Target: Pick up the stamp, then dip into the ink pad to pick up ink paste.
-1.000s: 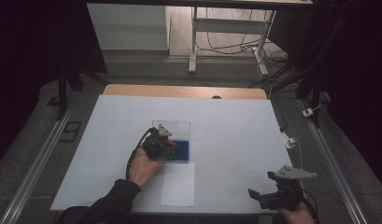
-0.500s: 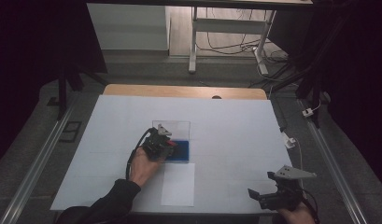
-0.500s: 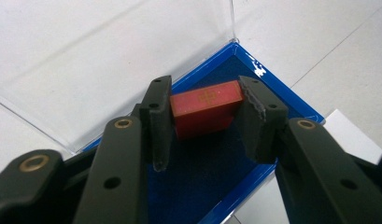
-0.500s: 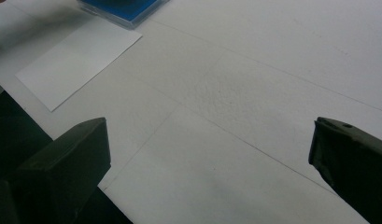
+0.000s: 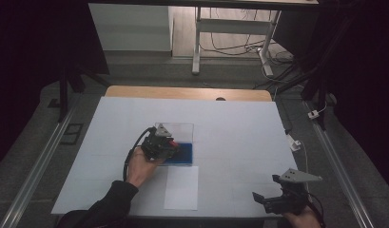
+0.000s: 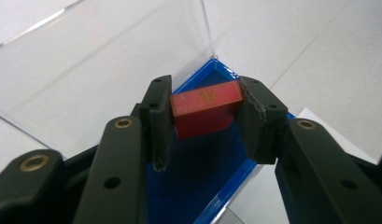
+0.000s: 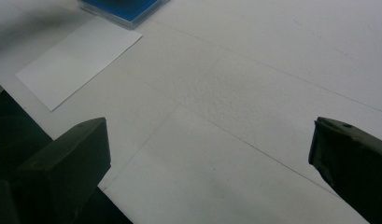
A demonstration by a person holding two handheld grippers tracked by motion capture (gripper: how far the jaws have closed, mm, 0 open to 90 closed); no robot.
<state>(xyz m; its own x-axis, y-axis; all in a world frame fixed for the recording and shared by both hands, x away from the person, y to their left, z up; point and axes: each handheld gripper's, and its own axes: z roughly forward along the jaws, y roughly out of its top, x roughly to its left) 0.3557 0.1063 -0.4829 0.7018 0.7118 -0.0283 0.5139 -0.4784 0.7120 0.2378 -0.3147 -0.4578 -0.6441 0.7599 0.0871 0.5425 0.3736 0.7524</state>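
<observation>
The high view looks forward and down over the whole surface (image 5: 239,123). The left tool view sits close over the blue tray (image 6: 198,186); the right tool view, low and farther off, catches that tray's corner.

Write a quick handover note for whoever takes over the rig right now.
Left claw: shut on the red block, held over the blue tray beside the clear lid.
Right claw: open, holding nothing, low over the white table cover near the front right edge.
White card lies in front of the tray.
Done: block gripped.
Left: likely lifting it out; destination unclear.
</observation>
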